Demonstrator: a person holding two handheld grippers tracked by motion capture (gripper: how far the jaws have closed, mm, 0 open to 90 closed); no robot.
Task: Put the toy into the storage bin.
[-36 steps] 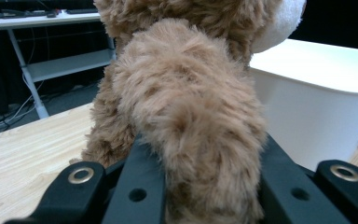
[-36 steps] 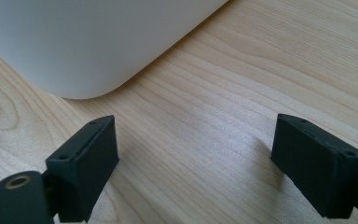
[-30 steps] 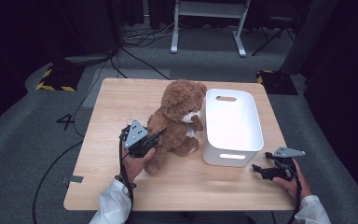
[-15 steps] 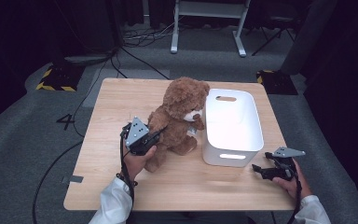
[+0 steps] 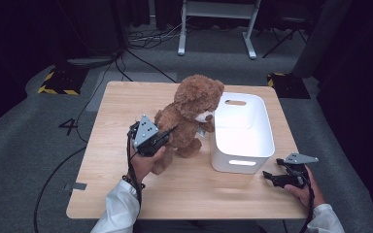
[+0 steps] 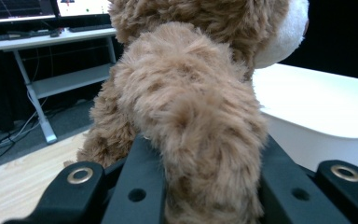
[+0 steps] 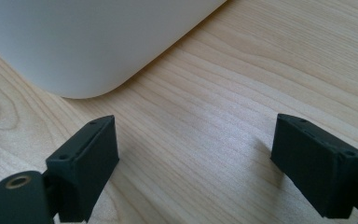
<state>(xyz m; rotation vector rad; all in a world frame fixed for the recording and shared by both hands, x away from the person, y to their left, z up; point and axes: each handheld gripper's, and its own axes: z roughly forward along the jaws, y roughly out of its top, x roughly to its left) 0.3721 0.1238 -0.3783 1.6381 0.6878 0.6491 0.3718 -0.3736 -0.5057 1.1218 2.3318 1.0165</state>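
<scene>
Wooden table [image 5: 102, 160] first, bare along its near edge; on it a white bin [image 5: 243, 131] stands at the right half, nothing showing inside it; a brown bear [image 5: 189, 116] sits upright just beside the bin's left wall, its muzzle at the rim, not yet in. Left gripper [image 5: 164, 137] has its jaws closed on one furry limb of the bear [image 6: 191, 121], the plush bulging between them in the left gripper view; right gripper [image 5: 270, 176] rests low on the table near the bin's front right corner, jaws spread wide and holding nothing, with the bin's rounded corner [image 7: 74, 46] just ahead of it. By my reckoning the grasp is made; lifting the bear over the rim and letting go inside remain.
</scene>
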